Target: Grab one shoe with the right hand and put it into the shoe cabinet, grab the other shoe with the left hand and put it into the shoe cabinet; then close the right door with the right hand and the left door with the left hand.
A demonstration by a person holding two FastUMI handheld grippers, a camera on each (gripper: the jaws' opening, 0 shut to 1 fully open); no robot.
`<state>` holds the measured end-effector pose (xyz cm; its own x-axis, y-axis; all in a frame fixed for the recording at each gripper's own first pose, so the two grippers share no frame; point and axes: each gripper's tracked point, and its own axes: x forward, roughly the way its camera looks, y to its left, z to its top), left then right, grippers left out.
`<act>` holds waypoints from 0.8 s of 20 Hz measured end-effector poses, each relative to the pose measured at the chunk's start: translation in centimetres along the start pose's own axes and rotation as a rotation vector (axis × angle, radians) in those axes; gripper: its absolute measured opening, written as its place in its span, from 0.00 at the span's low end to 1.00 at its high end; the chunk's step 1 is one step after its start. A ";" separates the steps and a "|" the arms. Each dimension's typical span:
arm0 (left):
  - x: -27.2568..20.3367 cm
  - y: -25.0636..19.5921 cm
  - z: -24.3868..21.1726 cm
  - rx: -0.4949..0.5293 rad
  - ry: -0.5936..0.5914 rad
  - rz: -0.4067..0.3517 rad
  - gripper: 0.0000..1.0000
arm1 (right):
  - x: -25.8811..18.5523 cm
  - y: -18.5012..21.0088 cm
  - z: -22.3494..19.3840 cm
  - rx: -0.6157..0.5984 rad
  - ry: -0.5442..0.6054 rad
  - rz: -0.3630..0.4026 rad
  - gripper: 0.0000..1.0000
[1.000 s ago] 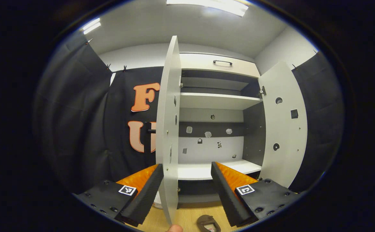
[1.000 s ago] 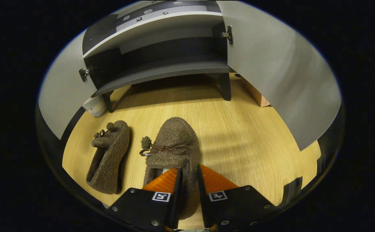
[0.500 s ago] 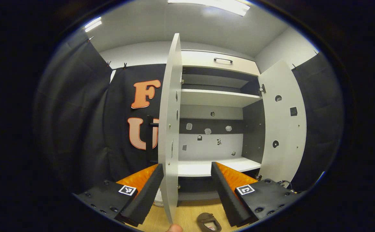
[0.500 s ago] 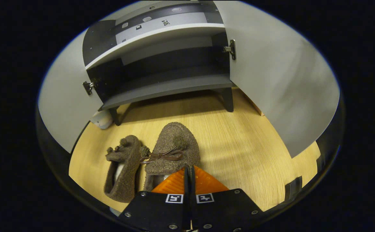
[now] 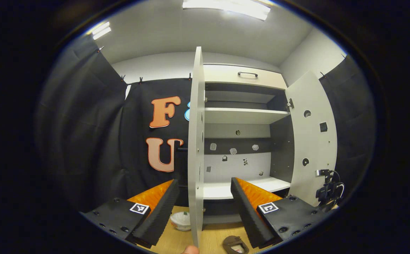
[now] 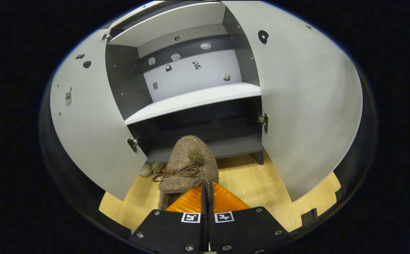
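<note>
Slipper [image 6: 187,169] now lifted before the shoe cabinet [image 6: 190,102], my right tool [image 6: 206,197] clamped on its hidden heel; left tool [image 5: 203,208] gapes empty.

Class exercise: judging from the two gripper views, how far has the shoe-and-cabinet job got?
Done: nothing is stored yet; the shoe cabinet shelves are bare. In hand: the right claw is shut on one brown shoe, held up before the bottom shelf. Left: place it, fetch the other shoe from the floor with the open left claw, then close both doors.
</note>
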<state>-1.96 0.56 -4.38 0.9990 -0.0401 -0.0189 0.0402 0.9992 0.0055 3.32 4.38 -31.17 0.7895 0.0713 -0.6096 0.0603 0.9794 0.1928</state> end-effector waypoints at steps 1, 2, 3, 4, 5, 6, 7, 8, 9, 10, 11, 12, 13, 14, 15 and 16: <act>-0.1 0.0 0.2 0.003 -0.007 -0.005 0.96 | -0.3 0.4 2.3 -0.004 -0.028 0.002 0.00; -0.2 0.3 0.3 0.008 -0.013 -0.004 0.94 | -0.1 1.0 4.4 -0.010 -0.055 0.002 0.00; -0.3 0.4 0.5 0.009 -0.020 -0.004 0.96 | -0.4 1.7 6.4 -0.010 -0.081 0.002 0.00; -0.3 0.4 0.6 0.007 -0.024 -0.008 0.96 | -0.7 2.3 7.9 -0.015 -0.105 0.002 0.00; -0.3 0.3 0.5 0.004 -0.027 -0.014 0.96 | -0.8 2.9 9.5 -0.015 -0.124 0.002 0.00; -0.3 0.2 0.4 0.002 -0.028 -0.022 0.94 | -0.9 3.4 10.8 -0.016 -0.138 0.004 0.00; -0.3 0.2 0.2 0.001 -0.028 -0.033 0.94 | -0.7 3.9 12.0 -0.018 -0.148 0.004 0.00; -0.3 0.1 0.2 -0.003 -0.030 -0.043 0.96 | -0.2 4.1 13.1 -0.015 -0.154 0.002 0.00; -0.1 0.0 0.1 -0.009 -0.031 -0.053 0.96 | 0.8 4.3 14.3 -0.005 -0.162 0.002 0.00; -0.2 0.1 0.0 -0.016 -0.033 -0.060 0.96 | 2.1 4.6 15.2 0.014 -0.163 0.005 0.00; -0.1 0.2 0.0 -0.024 -0.035 -0.060 0.96 | 3.4 4.7 15.9 0.042 -0.159 0.015 0.00; -0.1 0.2 -0.1 -0.026 -0.035 -0.058 0.94 | 5.1 4.6 16.7 0.056 -0.151 0.014 0.00; 0.0 0.4 -0.2 -0.027 -0.033 -0.055 0.96 | 6.9 3.9 17.3 0.077 -0.143 -0.002 0.00; 0.0 0.6 -0.3 -0.027 -0.038 -0.051 0.96 | 8.6 3.5 17.9 0.110 -0.132 -0.008 0.00; 0.1 0.8 -0.2 -0.024 -0.047 -0.046 0.94 | 10.2 3.1 18.6 0.137 -0.129 -0.024 0.00; 0.4 1.7 -0.1 -0.020 -0.055 -0.038 0.94 | 11.6 2.4 19.3 0.125 -0.130 -0.044 0.00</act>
<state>-1.46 2.20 -4.52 0.9963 -0.0780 0.0360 0.0785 0.9968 -0.0138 24.38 3.94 -22.92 0.8561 -0.0036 -0.5169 0.1651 0.9495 0.2669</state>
